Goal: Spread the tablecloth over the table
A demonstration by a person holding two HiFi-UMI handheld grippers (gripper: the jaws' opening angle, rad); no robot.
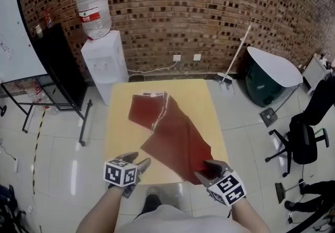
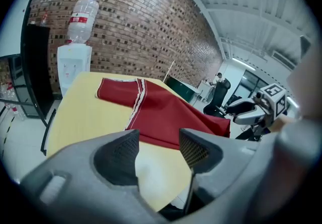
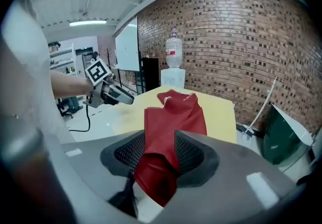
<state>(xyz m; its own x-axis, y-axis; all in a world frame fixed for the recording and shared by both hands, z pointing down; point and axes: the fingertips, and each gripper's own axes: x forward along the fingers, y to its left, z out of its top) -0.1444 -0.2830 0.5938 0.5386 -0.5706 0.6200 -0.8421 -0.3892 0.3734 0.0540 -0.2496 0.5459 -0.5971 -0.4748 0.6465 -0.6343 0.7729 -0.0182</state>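
A red tablecloth [image 1: 175, 132] with a white-trimmed edge lies crumpled in a diagonal band across the yellow table [image 1: 118, 122]. Its near corner hangs over the table's front edge. My right gripper [image 1: 205, 170] is at that corner. In the right gripper view the cloth [image 3: 173, 115] drapes loosely between the parted jaws of the right gripper [image 3: 160, 155], which is open. My left gripper [image 1: 138, 158] hovers at the table's front left edge. It stands open [image 2: 158, 150] with only bare tabletop [image 2: 85, 112] showing between its pads, and the cloth [image 2: 161, 112] lies beyond it.
A water dispenser [image 1: 104, 62] stands behind the table against the brick wall. A whiteboard on a stand [image 1: 18, 33] and a black cabinet [image 1: 63, 64] are at the left. A green bin with a white lid [image 1: 272, 75] and a black office chair [image 1: 306, 140] are at the right.
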